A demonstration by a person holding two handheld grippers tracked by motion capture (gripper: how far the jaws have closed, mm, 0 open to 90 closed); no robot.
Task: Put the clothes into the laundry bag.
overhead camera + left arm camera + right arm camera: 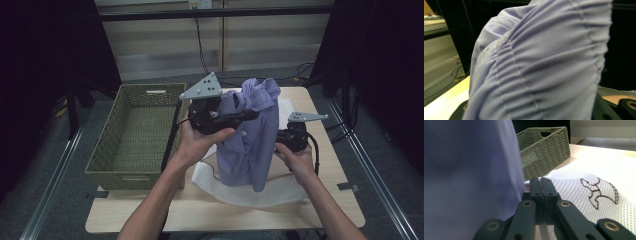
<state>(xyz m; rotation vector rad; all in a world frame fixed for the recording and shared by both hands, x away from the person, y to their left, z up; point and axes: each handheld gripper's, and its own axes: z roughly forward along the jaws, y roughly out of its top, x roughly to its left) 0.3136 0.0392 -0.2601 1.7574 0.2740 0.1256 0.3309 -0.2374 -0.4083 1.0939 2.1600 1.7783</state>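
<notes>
High view | left gripper [248, 115] clamps lilac garment [250, 145] | right gripper [541, 185] closed

A light wooden counter [330, 175] stands on a grey floor [55, 200] in a dim room. Dark curtains [45, 45] hang at both sides. Behind it runs a pale panelled wall [270, 40] with a socket [200, 4] and a black cable [201, 45] hanging down. Metal rails [370, 165] run along the floor on each side.
</notes>
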